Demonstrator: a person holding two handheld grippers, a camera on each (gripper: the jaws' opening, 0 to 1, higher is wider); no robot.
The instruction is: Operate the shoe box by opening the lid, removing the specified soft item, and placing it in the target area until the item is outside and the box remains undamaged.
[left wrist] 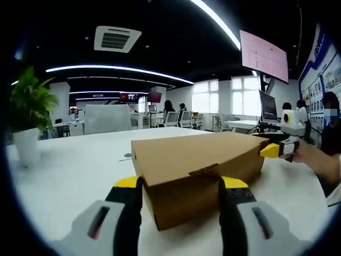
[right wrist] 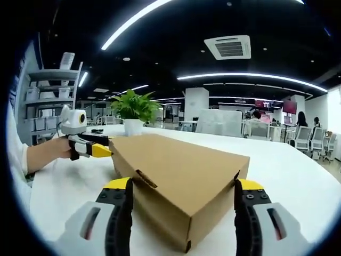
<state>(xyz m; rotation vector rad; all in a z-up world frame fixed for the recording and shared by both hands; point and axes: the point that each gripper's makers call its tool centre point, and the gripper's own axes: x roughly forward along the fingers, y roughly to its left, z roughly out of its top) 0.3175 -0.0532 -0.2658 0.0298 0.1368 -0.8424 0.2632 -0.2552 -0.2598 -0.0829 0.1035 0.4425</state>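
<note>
A brown cardboard shoe box point(left wrist: 197, 165) lies with its lid down on the white table point(left wrist: 74, 170). My left gripper point(left wrist: 181, 186) is open, and its jaws flank the box's near end. In the same view my right gripper point(left wrist: 277, 149) comes in from the right, held by a hand, with its yellow tips at the box's far end. In the right gripper view the box point(right wrist: 181, 176) sits between the wide-apart jaws of my right gripper point(right wrist: 184, 192), which is open. My left gripper point(right wrist: 96, 149) reaches the box's far left corner there. The box's contents are hidden.
A potted plant point(left wrist: 26, 117) in a white pot stands on the table to the left of the box, also seen as the plant point(right wrist: 133, 114) behind it. A person's forearm point(left wrist: 325, 165) rests at the right. Desks, chairs and people are far behind.
</note>
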